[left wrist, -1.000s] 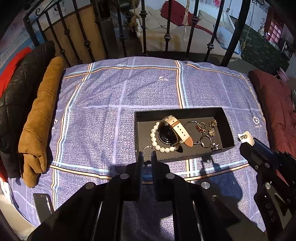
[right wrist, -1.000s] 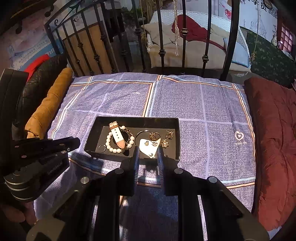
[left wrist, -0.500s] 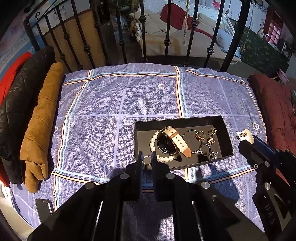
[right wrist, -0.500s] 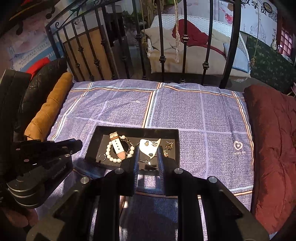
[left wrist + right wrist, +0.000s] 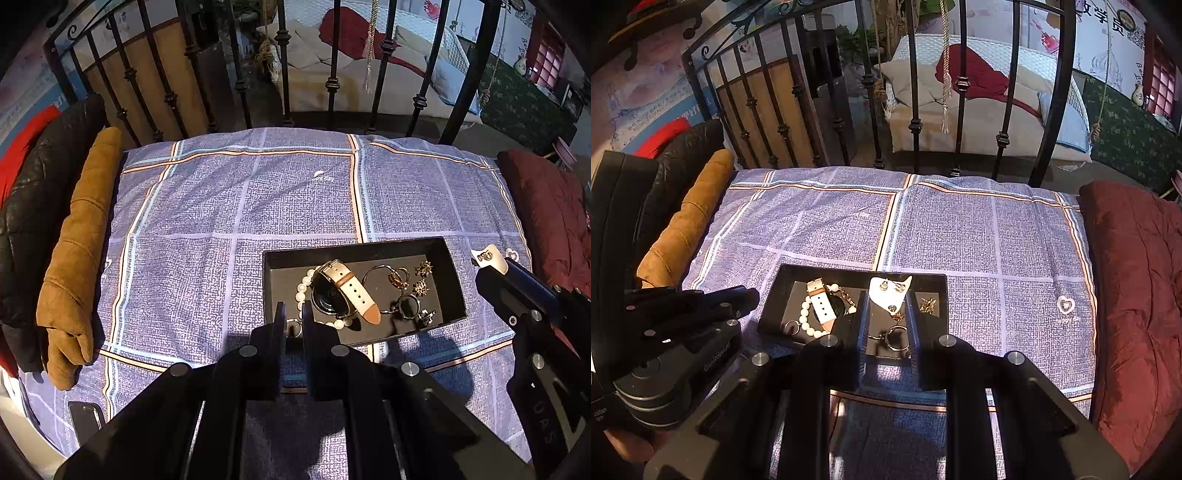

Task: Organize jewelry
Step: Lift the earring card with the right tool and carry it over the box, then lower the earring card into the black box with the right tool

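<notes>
right claw lifts a white earring card above the tray

since a second ago the right claw (image 5: 886, 314) has risen off the tray floor, carrying the white card (image 5: 889, 293) up with it; the left claw (image 5: 293, 321) has barely shifted. the right claw's fingers are clamped on the lower part of the card, which stands tilted above the right half of the black tray (image 5: 775, 295), with small earrings pinned to it. the left claw hangs low over the tray's near left corner, fingers close together with a narrow gap and nothing between them.

the tray sits on the checked purple bedspread (image 5: 221, 221), with plenty of bare cloth behind it and to its left. a brown sleeve (image 5: 77, 251) lines the left edge, a dark red quilt (image 5: 1137, 288) the right, and black iron bars (image 5: 916, 92) close the far end.

the left view shows the tray's contents plainly: a watch with a white strap (image 5: 341, 286), a bead bracelet (image 5: 304, 286), rings and gold pieces. the right view hides part of these behind its own fingers, but shows the card's face.
</notes>
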Motion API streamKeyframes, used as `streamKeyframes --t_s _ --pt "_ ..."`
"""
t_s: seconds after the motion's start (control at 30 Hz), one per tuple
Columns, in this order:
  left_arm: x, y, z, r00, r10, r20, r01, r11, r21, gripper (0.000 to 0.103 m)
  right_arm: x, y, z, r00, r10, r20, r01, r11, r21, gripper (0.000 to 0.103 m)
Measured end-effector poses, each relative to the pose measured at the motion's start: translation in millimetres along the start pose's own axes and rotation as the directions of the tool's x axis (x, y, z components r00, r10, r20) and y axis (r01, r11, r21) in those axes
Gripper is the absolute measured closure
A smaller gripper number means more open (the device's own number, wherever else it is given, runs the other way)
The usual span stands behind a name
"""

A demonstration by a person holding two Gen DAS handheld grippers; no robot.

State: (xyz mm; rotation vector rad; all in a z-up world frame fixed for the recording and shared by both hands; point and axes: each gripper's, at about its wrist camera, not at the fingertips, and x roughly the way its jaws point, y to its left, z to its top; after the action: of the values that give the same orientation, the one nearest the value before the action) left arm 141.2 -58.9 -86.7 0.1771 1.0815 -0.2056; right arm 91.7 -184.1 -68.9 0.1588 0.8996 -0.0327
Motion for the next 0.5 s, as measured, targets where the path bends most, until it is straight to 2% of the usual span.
streamKeyframes --t_s 0.5 --pt "5.6 -1.5 5.7 1.0 0.003 -0.007 -0.003 1.0 0.001 0.095 6.3 -0.8 4.9 1.0 -0.003 -0.003 0.003 1.0 -0.003 0.083"
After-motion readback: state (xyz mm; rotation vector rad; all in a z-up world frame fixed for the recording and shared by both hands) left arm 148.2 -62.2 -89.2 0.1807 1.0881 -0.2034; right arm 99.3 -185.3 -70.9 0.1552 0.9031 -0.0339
